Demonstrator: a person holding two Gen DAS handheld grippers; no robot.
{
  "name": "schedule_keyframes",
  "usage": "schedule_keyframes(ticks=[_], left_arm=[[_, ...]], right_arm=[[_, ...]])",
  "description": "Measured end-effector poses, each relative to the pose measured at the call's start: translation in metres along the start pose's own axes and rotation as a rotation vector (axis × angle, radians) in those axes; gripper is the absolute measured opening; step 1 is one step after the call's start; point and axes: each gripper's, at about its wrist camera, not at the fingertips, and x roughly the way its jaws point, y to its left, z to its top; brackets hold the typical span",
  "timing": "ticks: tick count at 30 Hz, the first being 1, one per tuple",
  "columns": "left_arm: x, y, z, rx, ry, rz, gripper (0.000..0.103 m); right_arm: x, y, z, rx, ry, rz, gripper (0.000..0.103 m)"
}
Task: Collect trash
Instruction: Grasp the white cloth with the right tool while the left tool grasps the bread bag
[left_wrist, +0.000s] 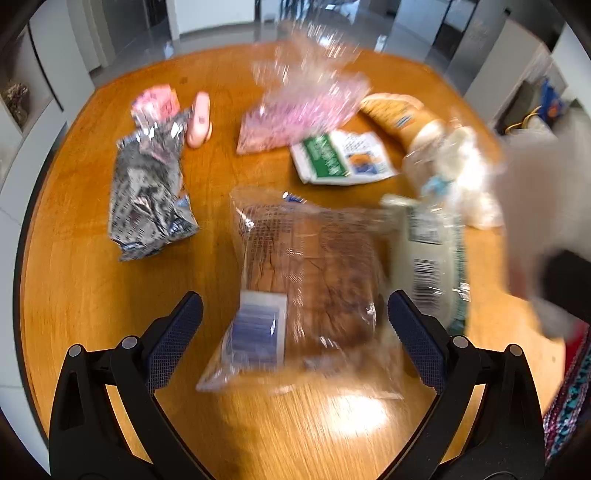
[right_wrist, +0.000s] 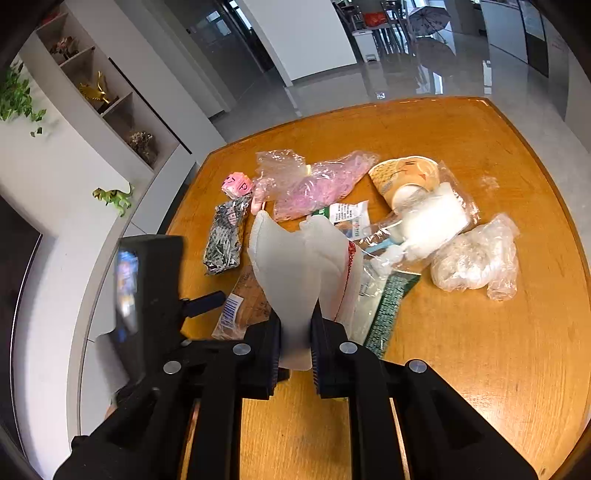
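Trash lies scattered on a round wooden table (left_wrist: 92, 295). My left gripper (left_wrist: 295, 325) is open, its fingers on either side of a clear wrapper with a brown print and a barcode label (left_wrist: 303, 288), just above the table. My right gripper (right_wrist: 295, 347) is shut on a white plastic bag (right_wrist: 295, 266) held upright over the table; the bag also shows blurred at the right of the left wrist view (left_wrist: 532, 206). Other trash: a silver crumpled wrapper (left_wrist: 147, 199), a pink plastic bag (left_wrist: 299, 110), a green-and-white packet (left_wrist: 343, 157), a paper cup (right_wrist: 406, 177).
More clear plastic bags (right_wrist: 476, 258) lie on the right of the table (right_wrist: 480, 369). A small pink object (left_wrist: 199, 120) and a pink carton (right_wrist: 238, 184) lie at the far left. A white shelf unit (right_wrist: 103, 96) stands left of the table, and my left gripper's body (right_wrist: 147, 295) shows there too.
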Motion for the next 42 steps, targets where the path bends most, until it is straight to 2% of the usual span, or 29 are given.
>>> schedule_keyframes(ticks=[2,4,6,12,18,27,31,37,42], left_arm=[[0.013,0.006,0.003,-0.052,0.034,-0.044,0.097],[0.018,0.015,0.002,-0.117,0.028,-0.092,0.097],[0.013,0.018,-0.001,-0.125,-0.013,-0.108,0.073],[-0.008,0.033,-0.026,-0.161,-0.021,-0.150,0.069],[-0.047,0.058,-0.067,-0.186,-0.081,-0.153,0.069],[-0.101,0.098,-0.130,-0.248,-0.165,-0.113,0.069],[-0.127,0.126,-0.168,-0.297,-0.207,-0.104,0.069],[-0.171,0.167,-0.238,-0.369,-0.281,-0.032,0.069],[-0.194,0.200,-0.293,-0.451,-0.311,0.050,0.069]], right_arm=[[-0.002,-0.002,-0.002,0.002,0.000,0.001,0.015],[-0.003,-0.001,-0.004,0.000,0.002,0.004,0.015],[-0.005,-0.001,-0.008,-0.003,0.005,0.010,0.015],[-0.013,0.016,-0.020,-0.030,0.010,0.039,0.015],[-0.019,0.043,-0.039,-0.065,0.019,0.063,0.015],[-0.006,0.099,-0.080,-0.138,0.075,0.103,0.015],[0.004,0.129,-0.101,-0.178,0.111,0.124,0.015],[0.024,0.183,-0.141,-0.273,0.187,0.164,0.015],[0.042,0.236,-0.183,-0.372,0.263,0.211,0.015]])
